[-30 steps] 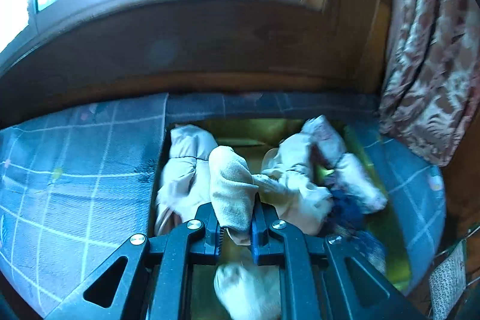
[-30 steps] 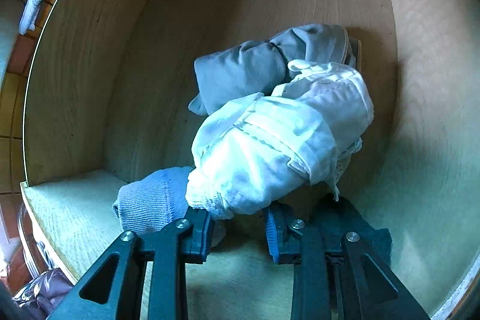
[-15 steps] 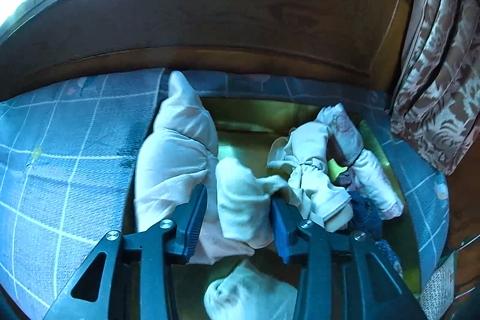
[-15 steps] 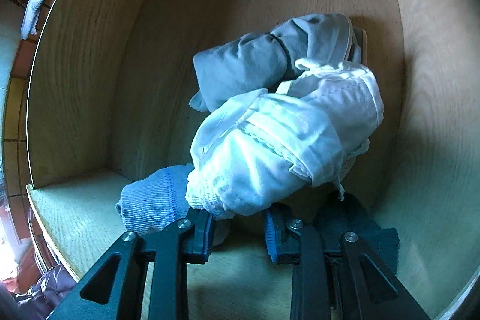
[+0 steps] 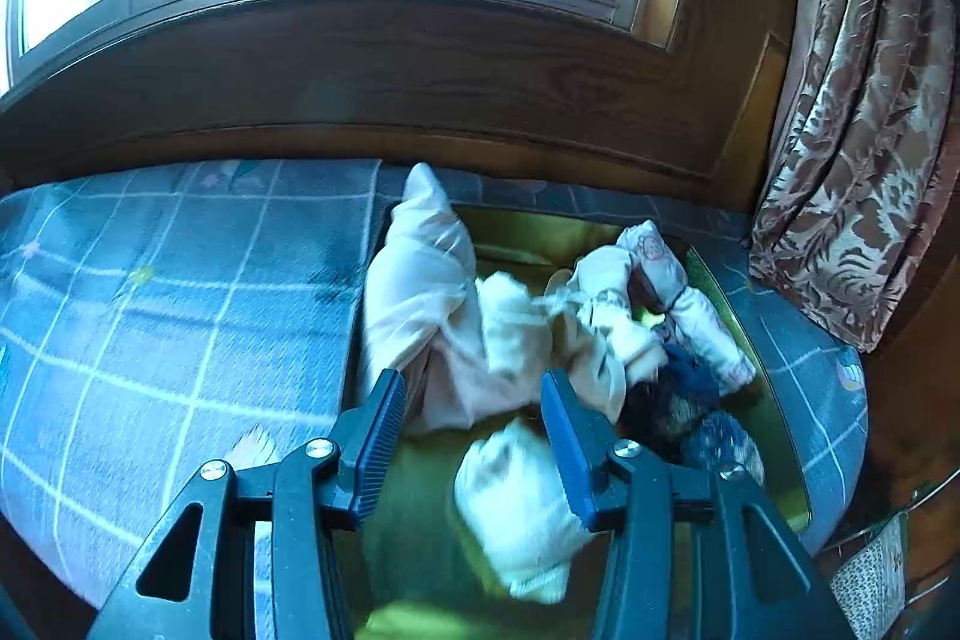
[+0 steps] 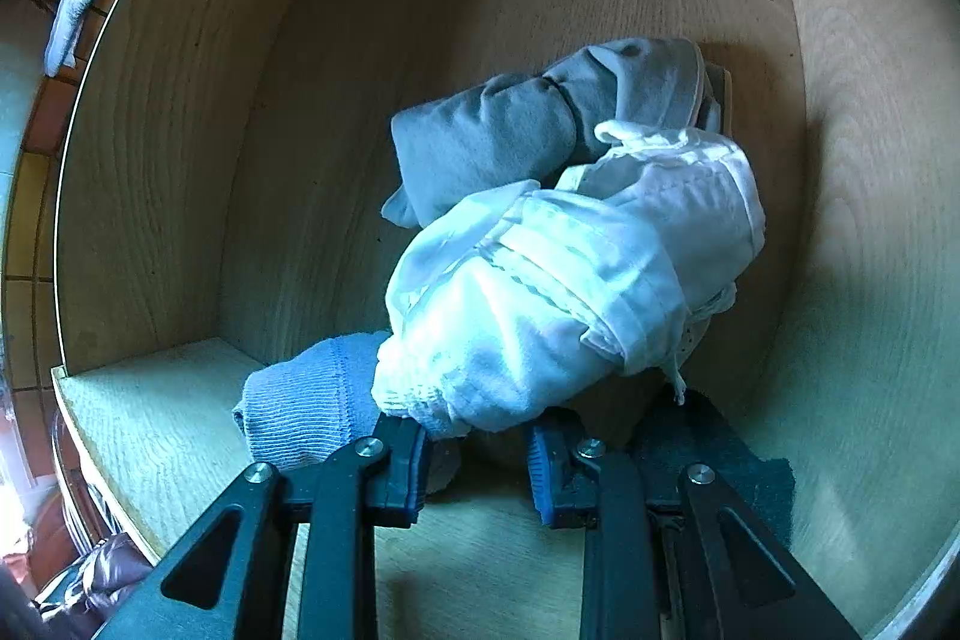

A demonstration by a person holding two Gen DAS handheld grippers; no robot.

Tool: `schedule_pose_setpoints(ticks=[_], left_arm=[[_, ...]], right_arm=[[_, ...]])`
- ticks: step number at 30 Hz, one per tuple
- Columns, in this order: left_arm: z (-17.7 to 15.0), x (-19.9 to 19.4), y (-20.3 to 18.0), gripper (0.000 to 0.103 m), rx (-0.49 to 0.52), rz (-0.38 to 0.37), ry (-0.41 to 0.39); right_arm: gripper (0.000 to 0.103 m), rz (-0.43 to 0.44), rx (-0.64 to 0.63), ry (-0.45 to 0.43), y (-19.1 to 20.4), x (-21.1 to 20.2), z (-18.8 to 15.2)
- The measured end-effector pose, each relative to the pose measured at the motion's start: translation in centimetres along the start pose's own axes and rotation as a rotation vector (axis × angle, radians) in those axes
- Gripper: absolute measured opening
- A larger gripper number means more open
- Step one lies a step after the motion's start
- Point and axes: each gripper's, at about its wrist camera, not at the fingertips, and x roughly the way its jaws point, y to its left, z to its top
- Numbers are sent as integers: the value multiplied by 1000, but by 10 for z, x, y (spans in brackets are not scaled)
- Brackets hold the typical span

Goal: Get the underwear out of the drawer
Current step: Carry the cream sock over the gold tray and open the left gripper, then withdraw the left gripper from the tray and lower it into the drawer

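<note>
The left gripper [image 5: 474, 436] hangs with jaws spread wide; the right gripper [image 6: 477, 457] has jaws parted.

A checked blue cover [image 5: 180, 292] is lying over the bed, with a yellow tray [image 5: 774, 400] sitting on it. In the tray, pale rolls [image 5: 420, 292] are leaning at the left, dark ones [image 5: 690, 388] at the right. A wooden drawer [image 6: 240, 160] is carrying a white bundle [image 6: 540, 310], with a grey roll [image 6: 492, 142] behind it and a blue one [image 6: 300, 400] to its left.
</note>
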Motion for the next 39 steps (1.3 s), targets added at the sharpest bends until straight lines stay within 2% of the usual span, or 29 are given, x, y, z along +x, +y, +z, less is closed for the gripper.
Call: schedule_pose_setpoints(ticks=[4,9,10,12,14,20,23,25,27,29,34,39], left_arm=[[-18,-14,11,48,-12,-3,-7],[-39,-24,25,48,-7,12,-4],[-43,-25,28,48,-7,16,-1],[-50,-26,34,48,-11,17,8],[-57,-29,41,48,-21,23,9],[-71,-34,57,48,-35,36,14],[-77,-34,64,48,-44,44,26],[-81,-36,68,51,-48,44,19],[-83,-39,72,51,-61,48,14],[-83,-41,73,51,-56,59,14],[-83,-43,75,51,-63,62,11],[-85,-46,72,51,-57,62,13]], right_arm=[[27,19,21,3,-6,-2,-1],[34,66,76,17,-16,-6,3],[42,62,89,11,-16,-8,4],[65,66,105,-6,-17,-13,7],[75,61,115,-26,-17,-18,10],[86,76,177,-34,-26,-23,15],[85,74,210,-49,-33,-24,19],[79,41,210,-51,-35,-24,20],[63,17,220,-46,-39,-22,21],[60,19,210,-42,-38,-22,22],[54,-63,107,-39,-25,-24,22],[53,-80,82,-33,-27,-26,19]])
